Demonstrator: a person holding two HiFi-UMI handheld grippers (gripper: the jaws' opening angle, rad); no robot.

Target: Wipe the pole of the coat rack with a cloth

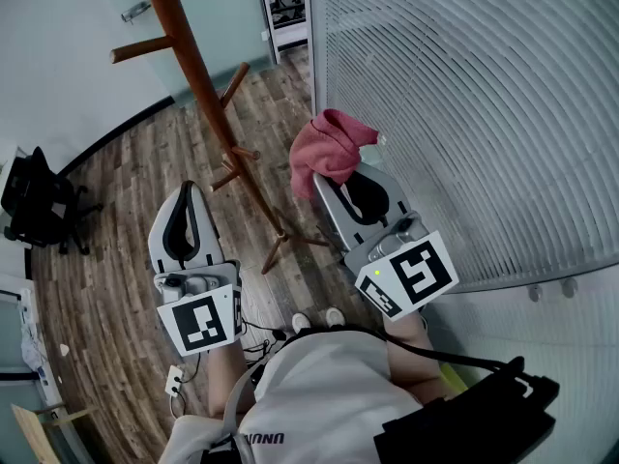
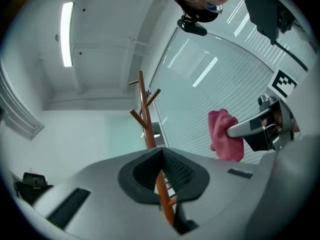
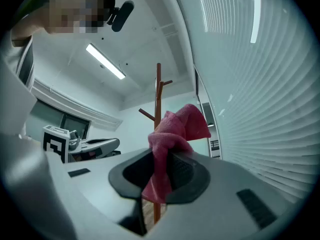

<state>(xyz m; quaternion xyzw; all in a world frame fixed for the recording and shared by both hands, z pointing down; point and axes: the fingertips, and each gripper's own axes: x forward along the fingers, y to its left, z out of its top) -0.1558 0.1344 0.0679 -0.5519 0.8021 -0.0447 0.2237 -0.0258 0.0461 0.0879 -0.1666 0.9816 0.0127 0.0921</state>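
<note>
Right gripper (image 1: 340,180) had its jaws closed on the pink cloth (image 1: 332,148); most of the cloth bunched above the tips, with a tail hanging down between the pads (image 3: 182,171). Left gripper (image 1: 190,193) had its jaws together at the tips and nothing held; the pole (image 2: 145,119) only showed through the gap behind them. The coat rack (image 1: 208,95) stood on the wood floor (image 1: 126,201), between the two grippers in the head view. The cloth was near the pole on its right side, by the striped glass wall (image 1: 464,95), but apart from it, not touching. Judged progress: cloth picked up and brought close; no wiping contact yet; the whole pole looked left to do, top to base.
</note>
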